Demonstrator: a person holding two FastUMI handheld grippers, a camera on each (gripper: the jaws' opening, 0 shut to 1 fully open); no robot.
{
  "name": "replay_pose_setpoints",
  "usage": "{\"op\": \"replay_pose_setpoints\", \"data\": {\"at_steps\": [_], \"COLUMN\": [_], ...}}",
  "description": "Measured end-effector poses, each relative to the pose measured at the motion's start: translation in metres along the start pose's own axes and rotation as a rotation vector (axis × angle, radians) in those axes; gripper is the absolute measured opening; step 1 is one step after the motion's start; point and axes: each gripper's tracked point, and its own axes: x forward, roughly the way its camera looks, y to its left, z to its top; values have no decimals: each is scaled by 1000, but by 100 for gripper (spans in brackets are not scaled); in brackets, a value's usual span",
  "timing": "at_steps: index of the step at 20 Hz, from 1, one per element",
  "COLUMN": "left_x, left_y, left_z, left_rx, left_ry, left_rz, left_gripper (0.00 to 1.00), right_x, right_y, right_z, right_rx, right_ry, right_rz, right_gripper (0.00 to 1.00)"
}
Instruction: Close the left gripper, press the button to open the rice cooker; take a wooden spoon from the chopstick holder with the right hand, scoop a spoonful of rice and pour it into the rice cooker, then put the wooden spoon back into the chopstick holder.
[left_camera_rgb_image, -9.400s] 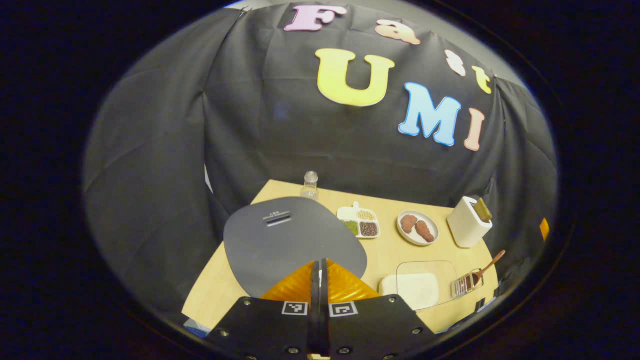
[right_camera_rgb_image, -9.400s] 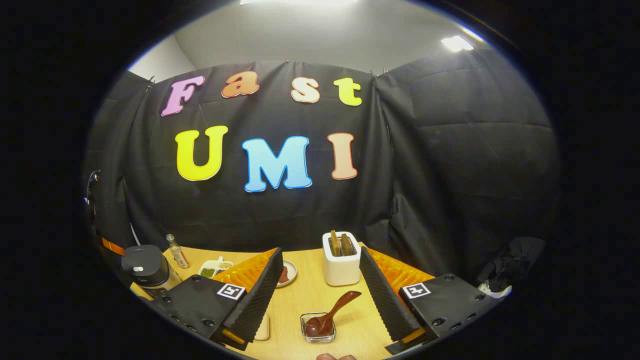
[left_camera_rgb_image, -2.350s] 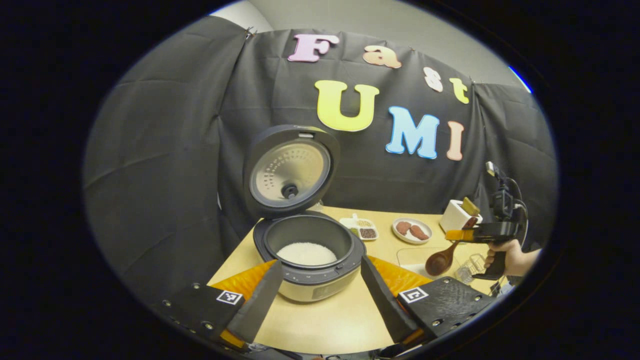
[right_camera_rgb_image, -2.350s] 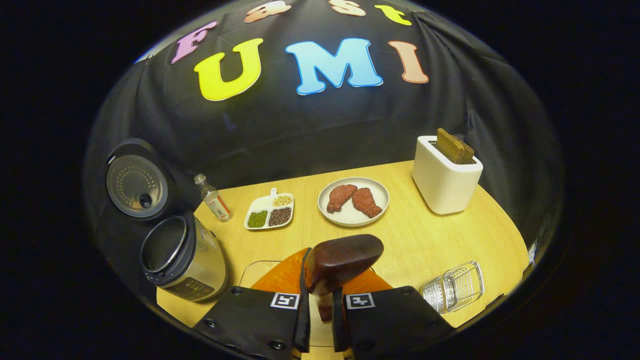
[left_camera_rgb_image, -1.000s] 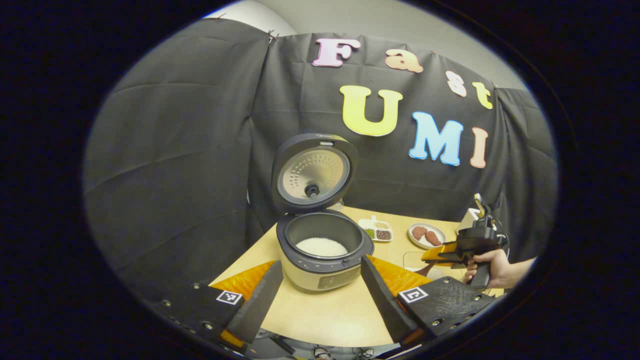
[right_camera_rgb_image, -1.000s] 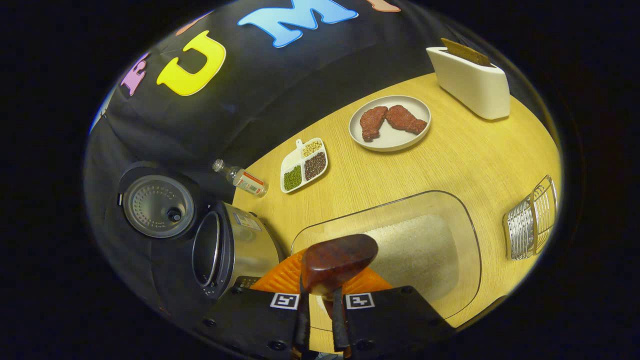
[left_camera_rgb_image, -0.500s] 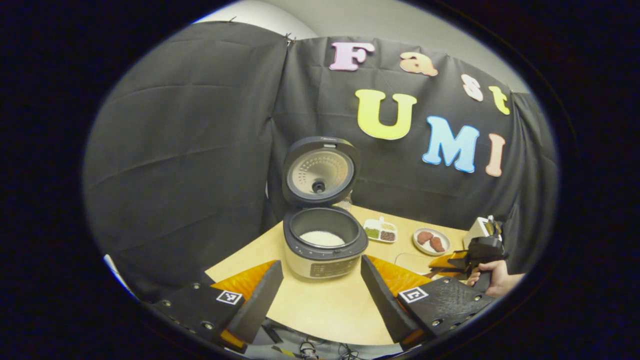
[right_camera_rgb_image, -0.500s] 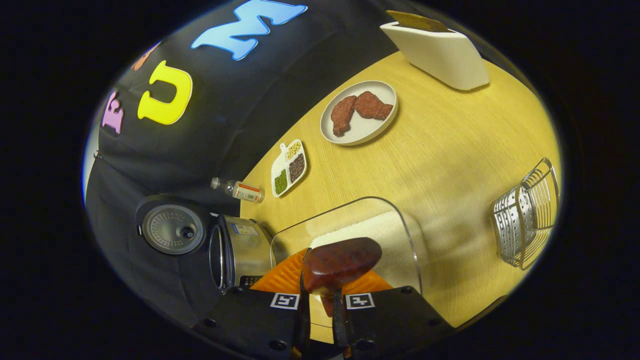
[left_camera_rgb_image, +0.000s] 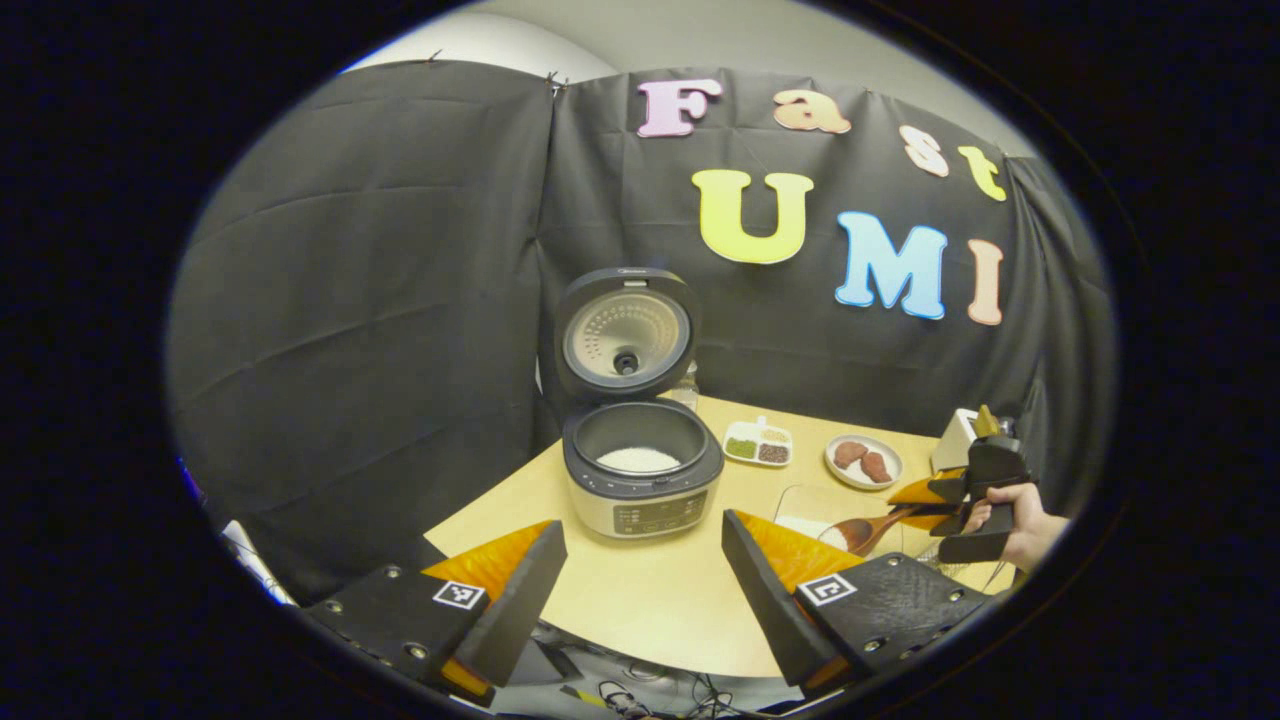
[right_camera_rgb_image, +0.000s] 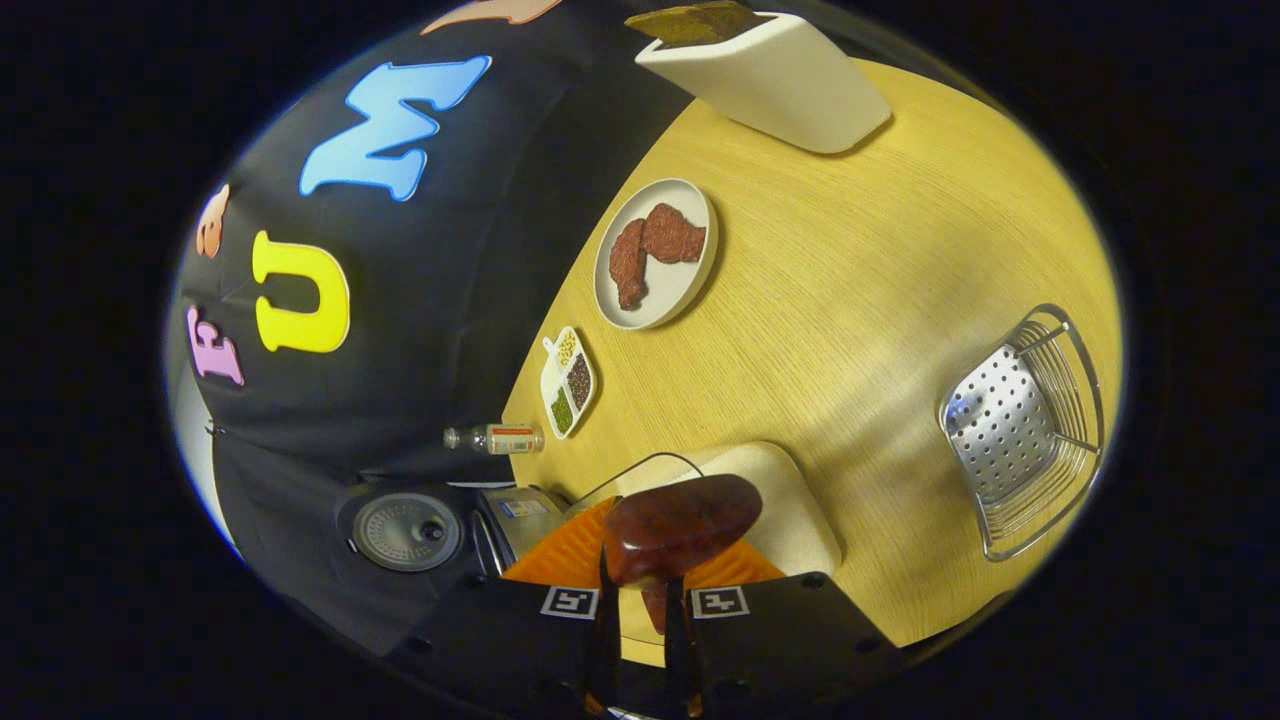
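Note:
The rice cooker (left_camera_rgb_image: 640, 490) stands open, its lid (left_camera_rgb_image: 625, 335) upright and white rice (left_camera_rgb_image: 637, 459) in the pot. My left gripper (left_camera_rgb_image: 642, 530) is open in front of it, nothing between its fingers. At the right a hand holds my right gripper (left_camera_rgb_image: 935, 497), shut on the handle of the wooden spoon (left_camera_rgb_image: 868, 530). The spoon bowl hangs low over the clear rice container (left_camera_rgb_image: 812, 500). In the right gripper view, which is rolled sideways, the spoon bowl (right_camera_rgb_image: 680, 525) sits above my right gripper (right_camera_rgb_image: 640, 595), over the rice container (right_camera_rgb_image: 795, 510). The metal chopstick holder (right_camera_rgb_image: 1020, 430) holds nothing.
On the wooden table (right_camera_rgb_image: 900, 250) stand a plate of meat (right_camera_rgb_image: 655, 253), a divided dish of beans (right_camera_rgb_image: 567, 382), a small bottle (right_camera_rgb_image: 495, 438) and a white toaster (right_camera_rgb_image: 765, 70). The cooker (right_camera_rgb_image: 505, 512) is left of the container.
The right gripper has rolled further and lowered the spoon toward the rice container. The left gripper has drawn back a little from the cooker and stays open.

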Motion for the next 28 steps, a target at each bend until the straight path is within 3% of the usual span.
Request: {"op": "replay_pose_setpoints", "data": {"at_steps": [4,11,13,18,19,20,22,24,28], "left_x": [-6,2,4,13,16,20,22,22,33], "left_y": [10,31,42,85,94,103,120,127,155], "left_z": [13,8,5,11,10,9,5,4,0], "left_rx": [23,22,19,-41,-49,-53,-66,-82,-59], "left_ry": [-70,-83,-81,-101,-104,-104,-97,-90,-89], "left_rz": [31,-6,-13,1,8,16,17,-2,8], "left_gripper": [98,97,97,96,96,99,97,97,99], "right_x": [-24,-39,-38,-31,-30,-27,-16,-6,16], "right_y": [12,43,56,105,116,127,149,172,215], "right_z": [11,-2,-8,-36,-43,-48,-60,-72,-105], "right_rx": [68,190,178,125,105,84,50,20,-49], "right_ry": [-19,-34,-41,-35,-32,-31,-24,-24,13], "right_rz": [38,94,102,146,154,163,177,192,220], "right_gripper": [19,16,19,16,19,15,19,15,19]}}
